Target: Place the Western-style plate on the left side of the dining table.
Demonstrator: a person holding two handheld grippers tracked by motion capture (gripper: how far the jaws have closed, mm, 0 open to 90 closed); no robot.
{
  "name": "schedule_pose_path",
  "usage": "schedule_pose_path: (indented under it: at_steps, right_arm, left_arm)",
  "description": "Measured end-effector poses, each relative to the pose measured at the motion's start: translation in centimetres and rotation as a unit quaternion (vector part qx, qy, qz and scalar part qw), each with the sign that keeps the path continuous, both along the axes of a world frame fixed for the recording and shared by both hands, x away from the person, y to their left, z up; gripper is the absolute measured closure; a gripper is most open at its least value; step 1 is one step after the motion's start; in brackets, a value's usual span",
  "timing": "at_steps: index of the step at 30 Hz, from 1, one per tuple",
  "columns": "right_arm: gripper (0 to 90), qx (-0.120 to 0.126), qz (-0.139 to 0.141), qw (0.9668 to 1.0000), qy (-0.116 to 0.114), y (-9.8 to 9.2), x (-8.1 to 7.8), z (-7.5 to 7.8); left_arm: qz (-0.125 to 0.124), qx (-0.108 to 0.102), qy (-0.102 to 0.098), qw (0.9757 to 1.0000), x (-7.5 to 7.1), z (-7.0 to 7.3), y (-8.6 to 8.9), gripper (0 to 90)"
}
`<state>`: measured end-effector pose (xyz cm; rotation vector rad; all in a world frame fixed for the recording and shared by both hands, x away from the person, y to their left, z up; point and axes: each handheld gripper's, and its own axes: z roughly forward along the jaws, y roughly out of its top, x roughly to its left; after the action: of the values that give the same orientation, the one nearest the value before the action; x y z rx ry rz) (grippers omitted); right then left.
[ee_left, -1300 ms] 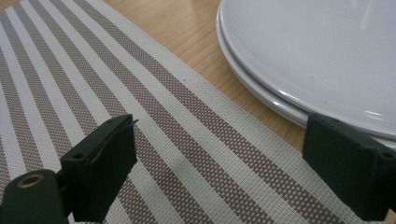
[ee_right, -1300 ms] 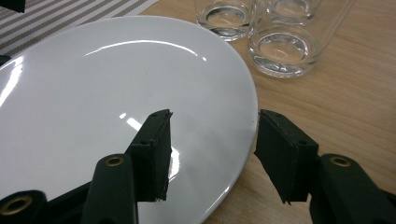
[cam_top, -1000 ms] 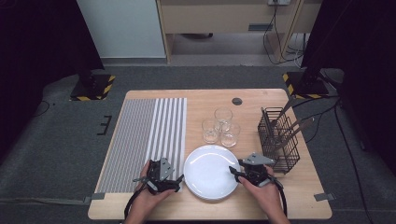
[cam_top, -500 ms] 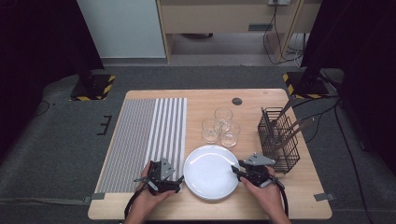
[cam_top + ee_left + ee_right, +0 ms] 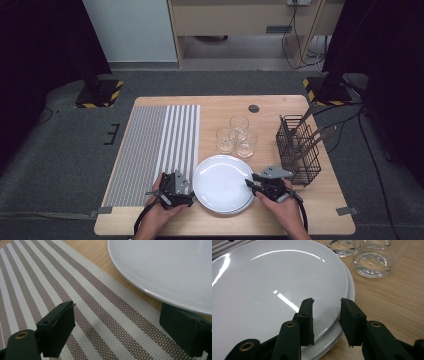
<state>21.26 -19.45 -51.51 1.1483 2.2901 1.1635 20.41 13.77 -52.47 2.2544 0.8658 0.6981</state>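
Evidently, stacked plates (image 5: 221,183) lie between left tool (image 5: 176,190) and right tool (image 5: 256,184).

Black tongs (image 5: 325,315) with brass rivets, grey top plates.

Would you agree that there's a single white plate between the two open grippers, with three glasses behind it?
Not quite: the right gripper view shows two stacked white plates, a second rim under the top one. The rest holds: left gripper and right gripper are open, with three glasses behind.

I saw white plates (image 5: 221,183) on the pale wood worktop (image 5: 280,104). The placemat (image 5: 150,150) was striped brown and white; the basket (image 5: 298,150) was black.
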Motion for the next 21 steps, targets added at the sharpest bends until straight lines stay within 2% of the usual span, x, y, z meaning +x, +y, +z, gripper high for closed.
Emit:
schedule_pose_path:
  at_steps: [10, 12, 14, 16, 21]
  right_arm:
    - [64.2, -0.003, 0.034, 0.9994, 0.003, 0.9, -0.3, -0.2]
    - [63.9, -0.002, 0.037, 0.9993, 0.003, 1.0, -0.3, -0.2]
    - [63.4, -0.002, 0.039, 0.9992, 0.004, 1.1, -0.3, -0.2]
    - [62.8, -0.002, 0.039, 0.9992, 0.004, 1.2, -0.3, -0.2]
    - [62.6, -0.004, 0.042, 0.9991, -0.001, 1.5, -0.4, -0.3]
  left_arm:
    - [0.006, -0.011, 0.004, 0.9999, 0.1, 0.1, 0.3, 12.5]
    - [0.007, -0.012, -0.002, 0.9999, 0.1, 0.2, 0.4, 12.5]
    - [0.007, -0.015, 0.004, 0.9999, 0.1, 0.3, 0.6, 12.5]
    - [0.002, -0.009, 0.0, 1.0, 0.1, 0.4, 0.7, 12.3]
    - [0.011, -0.013, 0.004, 0.9998, 0.2, 0.6, 1.3, 12.2]
